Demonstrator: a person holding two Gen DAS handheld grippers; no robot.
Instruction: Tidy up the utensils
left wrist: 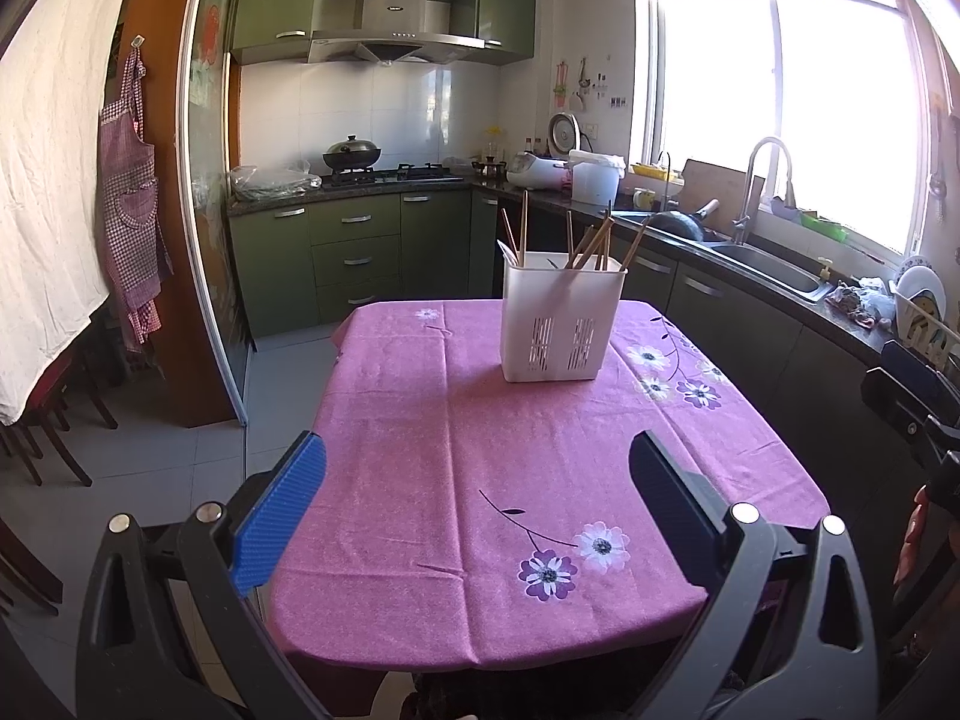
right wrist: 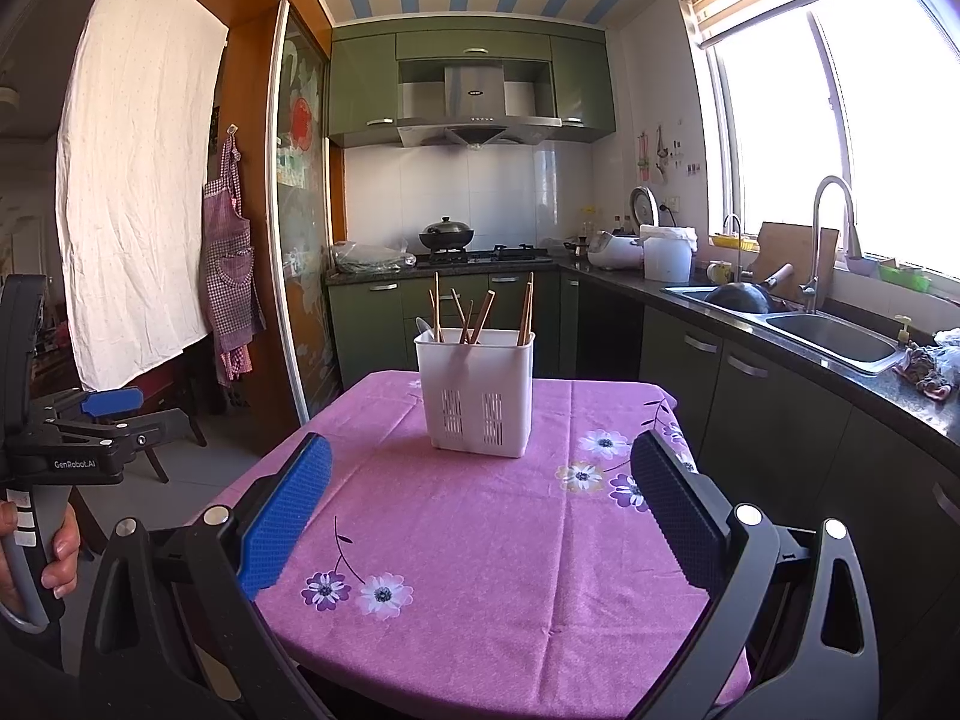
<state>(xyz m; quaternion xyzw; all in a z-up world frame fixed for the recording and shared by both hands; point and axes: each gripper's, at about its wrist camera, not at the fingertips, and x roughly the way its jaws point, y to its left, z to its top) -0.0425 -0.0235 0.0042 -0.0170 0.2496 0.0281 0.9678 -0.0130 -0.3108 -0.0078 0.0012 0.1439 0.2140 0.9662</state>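
Observation:
A white slotted utensil holder (left wrist: 561, 324) (right wrist: 475, 393) stands upright at the far end of a table with a pink flowered cloth (left wrist: 480, 480) (right wrist: 480, 540). Several wooden chopsticks (left wrist: 591, 246) (right wrist: 480, 315) lean inside it, and a pale spoon (left wrist: 509, 252) (right wrist: 425, 327) shows at its left edge. My left gripper (left wrist: 477, 468) hovers open over the near half of the table, nothing between its fingers. My right gripper (right wrist: 480, 474) is open and empty too, well short of the holder. The left gripper body (right wrist: 90, 426) shows in the right wrist view at far left, held by a hand (right wrist: 60, 552).
Green cabinets and a dark counter with a sink (right wrist: 834, 339) and faucet (left wrist: 762, 180) run along the right. A stove with a wok (left wrist: 351, 156) sits at the back. An apron (left wrist: 129, 210) and white sheet (left wrist: 54, 180) hang left; chairs (left wrist: 42, 420) stand below.

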